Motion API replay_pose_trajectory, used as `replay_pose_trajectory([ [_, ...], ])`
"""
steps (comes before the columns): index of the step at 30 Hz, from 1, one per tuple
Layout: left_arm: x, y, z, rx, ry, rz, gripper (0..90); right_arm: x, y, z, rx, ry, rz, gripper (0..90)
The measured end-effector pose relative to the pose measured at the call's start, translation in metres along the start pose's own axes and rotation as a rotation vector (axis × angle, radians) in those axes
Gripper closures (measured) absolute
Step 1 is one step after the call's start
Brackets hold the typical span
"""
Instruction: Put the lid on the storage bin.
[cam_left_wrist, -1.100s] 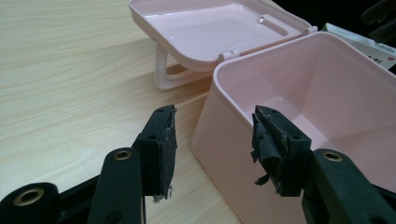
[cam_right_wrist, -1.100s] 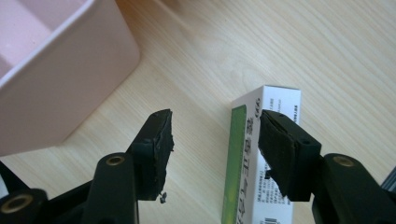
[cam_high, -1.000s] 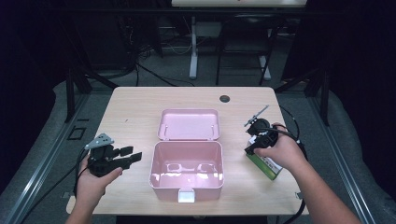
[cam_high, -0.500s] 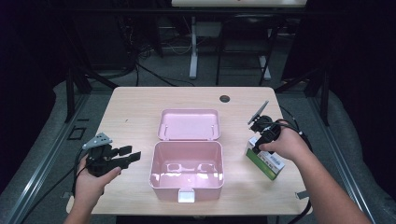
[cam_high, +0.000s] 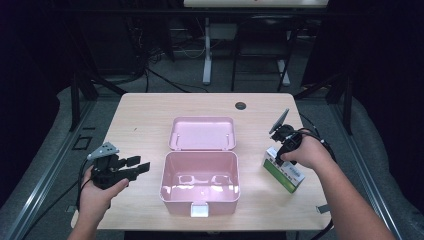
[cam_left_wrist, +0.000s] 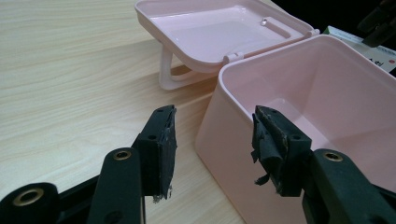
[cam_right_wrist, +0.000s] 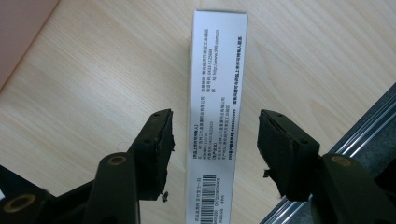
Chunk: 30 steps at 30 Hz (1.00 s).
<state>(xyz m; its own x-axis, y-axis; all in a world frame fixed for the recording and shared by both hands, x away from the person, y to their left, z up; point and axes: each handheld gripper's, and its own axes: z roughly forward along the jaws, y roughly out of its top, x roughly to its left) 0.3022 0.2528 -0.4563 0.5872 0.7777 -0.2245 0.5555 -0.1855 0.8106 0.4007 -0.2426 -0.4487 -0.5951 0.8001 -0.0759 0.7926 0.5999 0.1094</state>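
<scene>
The carton, a small green-and-white box, lies flat on the tabletop near its right edge, well to the right of the pink case. The right gripper hangs over the carton's far end, pointing down at it.

In the right gripper view the carton runs lengthwise straight up the middle, its grey printed side with small text and a barcode facing the camera. The right gripper has its fingers apart, one on each side of the carton. The left finger stands just beside the carton's left edge; whether it touches cannot be told. The right finger stands off from the right edge with bare wood showing between. The fingers straddle the part of the carton nearest the camera, and the rest reaches on past their tips. Nothing is clamped.

The left gripper is held low at the tabletop's left side, just beside the case and pointing toward it. In the left gripper view its fingers are apart and hold nothing; the left gripper faces the case's near corner, with one finger in front of the wall and the other over bare wood.

The case stands open, its lid folded back flat behind it.
</scene>
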Motion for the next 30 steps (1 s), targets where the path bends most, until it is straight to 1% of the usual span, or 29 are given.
replay_pose_trajectory([
  [4, 0.001, 0.0, -0.001, -0.001, 0.002, -0.004, 49.5, -0.001, -0.001, 0.005, 0.006, -0.001, -0.003, 45.4],
  [7, 0.001, 0.0, -0.001, 0.0, 0.002, -0.004, 49.4, -0.002, -0.002, 0.007, 0.013, 0.001, 0.004, 45.6],
  [9, 0.001, 0.0, -0.001, 0.0, 0.002, -0.005, 49.4, -0.002, -0.002, 0.01, 0.006, 0.005, 0.014, 46.7],
  [10, 0.001, 0.0, -0.001, 0.0, 0.002, -0.006, 49.4, -0.003, -0.002, 0.011, 0.016, 0.011, 0.014, 47.0],
  [18, 0.002, 0.0, -0.001, 0.008, 0.004, -0.009, 49.4, -0.005, -0.004, 0.019, 0.029, 0.025, 0.035, 47.8],
  [24, 0.003, -0.001, -0.001, 0.005, 0.002, -0.013, 49.4, -0.005, -0.005, 0.026, 0.043, 0.03, 0.04, 48.8],
  [25, 0.004, -0.001, -0.001, 0.005, 0.001, -0.014, 49.4, -0.006, -0.005, 0.026, 0.047, 0.031, 0.035, 49.3],
  [26, 0.004, -0.001, -0.001, 0.011, -0.002, -0.016, 49.5, -0.006, -0.005, 0.028, 0.049, 0.035, 0.045, 50.6],
  [27, 0.004, -0.001, -0.001, 0.007, 0.001, -0.017, 49.4, -0.007, -0.005, 0.028, 0.049, 0.037, 0.041, 51.3],
  [30, 0.004, -0.001, -0.001, 0.009, 0.001, -0.017, 49.4, -0.007, -0.006, 0.03, 0.051, 0.041, 0.048, 52.6],
])
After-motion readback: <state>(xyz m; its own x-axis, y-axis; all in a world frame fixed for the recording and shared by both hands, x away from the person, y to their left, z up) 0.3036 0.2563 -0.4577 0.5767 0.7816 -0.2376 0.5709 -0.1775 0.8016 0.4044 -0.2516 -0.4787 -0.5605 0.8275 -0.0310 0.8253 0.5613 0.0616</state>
